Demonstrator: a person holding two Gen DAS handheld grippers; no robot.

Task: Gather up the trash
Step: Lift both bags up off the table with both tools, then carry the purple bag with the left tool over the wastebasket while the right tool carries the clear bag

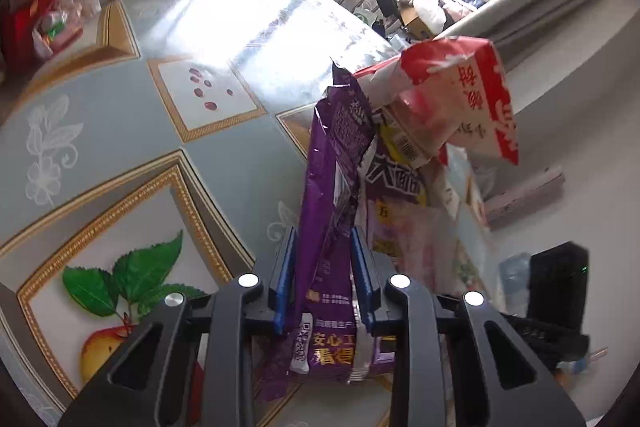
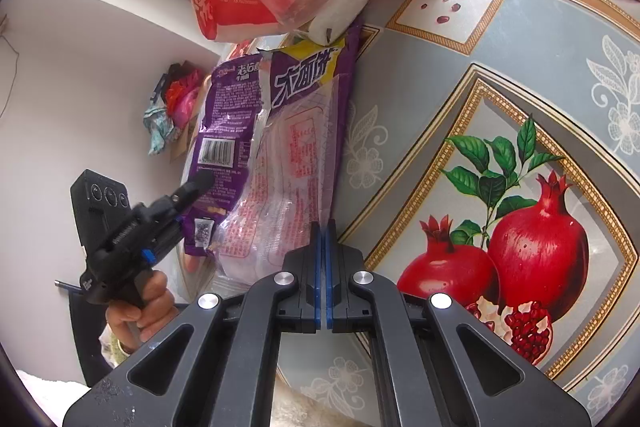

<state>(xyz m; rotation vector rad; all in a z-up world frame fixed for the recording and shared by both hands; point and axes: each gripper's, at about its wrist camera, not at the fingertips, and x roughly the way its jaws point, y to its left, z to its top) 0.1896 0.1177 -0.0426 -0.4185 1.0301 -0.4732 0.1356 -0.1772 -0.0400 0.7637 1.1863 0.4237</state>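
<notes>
Left wrist view: left gripper (image 1: pixel 326 259) clamps a purple wrapper (image 1: pixel 332 195) between its blue pads, held upright above the table (image 1: pixel 120 131). A red bag (image 1: pixel 460 95) bunches at the wrapper's top.

Right wrist view: right gripper (image 2: pixel 325 247) fully closed, empty, beside the wrapper (image 2: pixel 236 131). A hand (image 2: pixel 140 307) holds the left gripper (image 2: pixel 196 187).

The left gripper (image 1: pixel 326 251) points down at a slant, its blue pads (image 1: pixel 286 275) pressed on both sides of the purple wrapper (image 1: pixel 332 187), which stands up between them. Seen from the right wrist, a hand (image 2: pixel 140 303) grips its handle from below, left of the wrapper. The right gripper (image 2: pixel 323 227) also tilts downward, just right of the wrapper, its jaws fully closed with nothing between them.
</notes>
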